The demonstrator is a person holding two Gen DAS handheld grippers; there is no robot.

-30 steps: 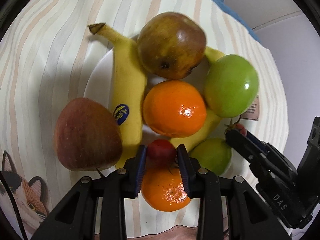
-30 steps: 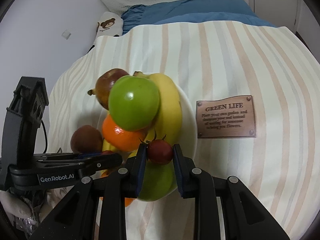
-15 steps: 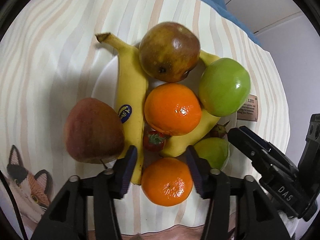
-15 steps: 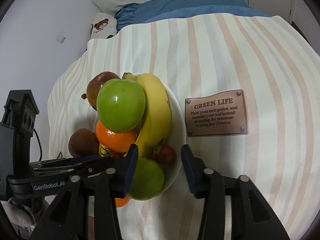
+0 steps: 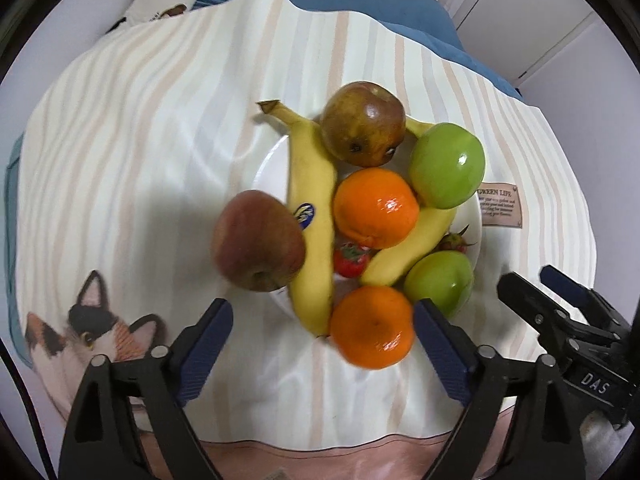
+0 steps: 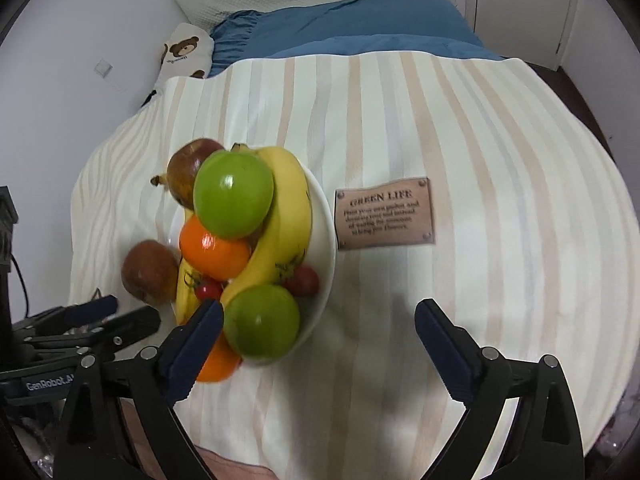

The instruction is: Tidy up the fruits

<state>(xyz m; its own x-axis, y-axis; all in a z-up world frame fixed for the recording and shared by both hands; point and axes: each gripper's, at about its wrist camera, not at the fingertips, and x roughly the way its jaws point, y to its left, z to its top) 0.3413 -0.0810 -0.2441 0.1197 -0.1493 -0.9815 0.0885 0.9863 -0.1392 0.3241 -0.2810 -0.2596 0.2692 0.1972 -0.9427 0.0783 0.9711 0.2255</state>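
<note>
Both cherry tomatoes are out of my fingers and on the white plate now. A second ago each gripper was pinching one; now the brighter tomato sits in the gap between the long banana and the upper orange, and the darker tomato rests at the plate's rim beside the second banana and just above the lower green apple.

The left gripper has let go and its fingers are opening wide, with nothing pressed between them; the near orange simply shows in the gap below. The right gripper is the same, fingers spreading, only striped cloth and the plate edge between them. Both have lifted back from the pile.

I judge the fruit largely gathered: the red apple leans on the plate's edge and the near orange looks perched at the rim, so those may want nudging. The heap is on a cloth-covered surface in front of the bed.
</note>
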